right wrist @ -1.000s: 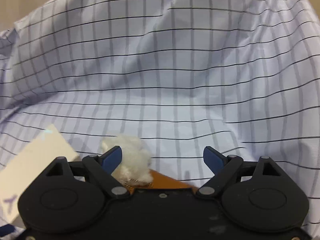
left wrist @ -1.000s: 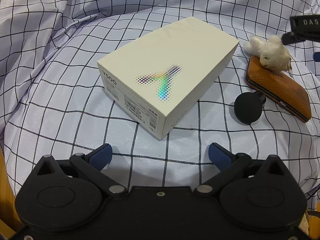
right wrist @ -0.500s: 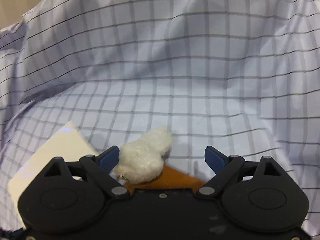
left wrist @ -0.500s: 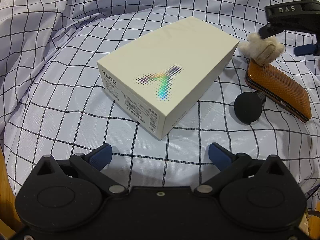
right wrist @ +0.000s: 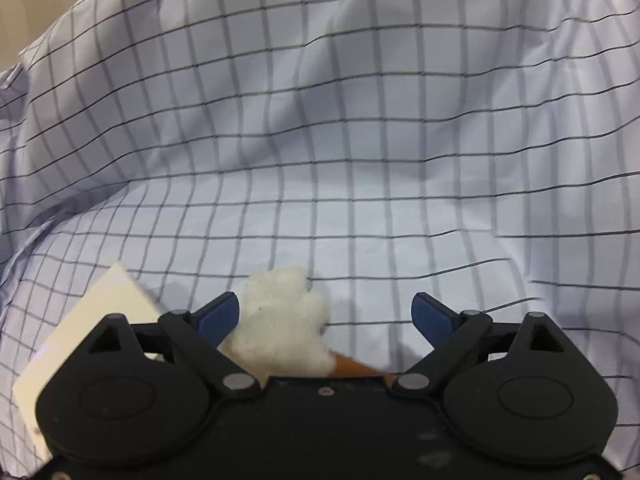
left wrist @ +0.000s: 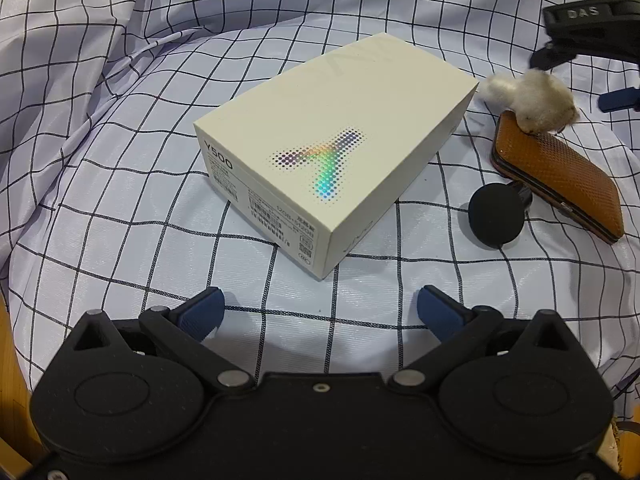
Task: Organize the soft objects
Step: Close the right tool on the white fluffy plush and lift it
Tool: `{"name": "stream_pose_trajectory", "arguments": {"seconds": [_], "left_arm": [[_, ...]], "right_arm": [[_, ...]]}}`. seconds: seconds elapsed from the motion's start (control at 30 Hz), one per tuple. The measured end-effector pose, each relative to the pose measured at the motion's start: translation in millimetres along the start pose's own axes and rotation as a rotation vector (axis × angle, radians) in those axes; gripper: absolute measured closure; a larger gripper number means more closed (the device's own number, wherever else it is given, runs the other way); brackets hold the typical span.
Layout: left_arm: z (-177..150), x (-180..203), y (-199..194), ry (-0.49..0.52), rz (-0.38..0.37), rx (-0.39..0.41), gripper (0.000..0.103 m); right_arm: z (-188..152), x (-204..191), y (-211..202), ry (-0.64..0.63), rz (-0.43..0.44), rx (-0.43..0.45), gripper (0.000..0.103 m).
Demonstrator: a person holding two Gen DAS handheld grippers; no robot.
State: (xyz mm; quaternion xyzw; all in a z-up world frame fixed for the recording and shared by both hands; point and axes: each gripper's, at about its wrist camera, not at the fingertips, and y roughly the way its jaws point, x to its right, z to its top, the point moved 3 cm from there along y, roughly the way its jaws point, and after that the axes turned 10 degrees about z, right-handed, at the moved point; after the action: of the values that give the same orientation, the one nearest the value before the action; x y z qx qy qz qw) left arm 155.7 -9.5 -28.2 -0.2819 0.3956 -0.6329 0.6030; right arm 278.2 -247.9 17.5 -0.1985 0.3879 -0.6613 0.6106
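A small white plush toy (left wrist: 532, 98) lies on the far end of an orange mesh case (left wrist: 560, 176), at the right in the left wrist view. My right gripper (left wrist: 576, 80) reaches down around it. Its jaws are opening, and the plush toy (right wrist: 280, 328) sits between them, close against the left blue finger (right wrist: 218, 316) and well apart from the right one. A corner of the orange case (right wrist: 352, 366) shows under it. My left gripper (left wrist: 320, 312) hangs open over the cloth, just short of the white box (left wrist: 332, 148), with nothing between its fingers.
A white checked cloth (left wrist: 120, 220) covers everything and rises in folds at the back and sides. A black round object (left wrist: 496, 216) lies beside the orange case. The white box (right wrist: 92, 332) sits left of the right gripper.
The right gripper has come in over the plush toy and its jaws have widened. The toy has shifted and turned on the case. The left gripper has not moved.
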Motion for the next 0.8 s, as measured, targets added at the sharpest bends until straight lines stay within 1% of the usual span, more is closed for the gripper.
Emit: {"name": "stream_pose_trajectory", "arguments": {"seconds": [0.1, 0.23, 0.37, 0.43, 0.53, 0.63, 0.7, 0.8], "left_arm": [[0.0, -0.3, 0.1, 0.0, 0.0, 0.001, 0.003], [-0.1, -0.2, 0.2, 0.0, -0.001, 0.001, 0.003], [0.0, -0.1, 0.3, 0.0, 0.0, 0.001, 0.003], [-0.1, -0.2, 0.4, 0.0, 0.0, 0.001, 0.003], [-0.1, -0.2, 0.4, 0.0, -0.001, 0.001, 0.003], [-0.2, -0.2, 0.3, 0.0, -0.001, 0.001, 0.003], [-0.2, -0.2, 0.4, 0.0, -0.002, 0.001, 0.003], [-0.3, -0.1, 0.3, 0.0, 0.0, 0.001, 0.003]], "right_arm": [[-1.2, -5.4, 3.3, -0.008, 0.013, -0.007, 0.01], [-6.4, -13.1, -1.4, -0.041, 0.024, 0.007, 0.01], [-12.6, -19.9, -12.4, -0.101, 0.012, 0.048, 0.01], [-14.2, -22.6, -18.6, -0.13, 0.028, 0.057, 0.01], [-19.1, -33.1, -17.7, -0.204, 0.058, 0.039, 0.007], [-26.1, -40.0, -7.8, -0.28, 0.043, 0.017, 0.006], [-27.1, -39.3, 2.9, -0.286, 0.017, 0.003, 0.006], [-25.6, -29.1, 11.9, -0.254, 0.005, -0.007, 0.006]]}}
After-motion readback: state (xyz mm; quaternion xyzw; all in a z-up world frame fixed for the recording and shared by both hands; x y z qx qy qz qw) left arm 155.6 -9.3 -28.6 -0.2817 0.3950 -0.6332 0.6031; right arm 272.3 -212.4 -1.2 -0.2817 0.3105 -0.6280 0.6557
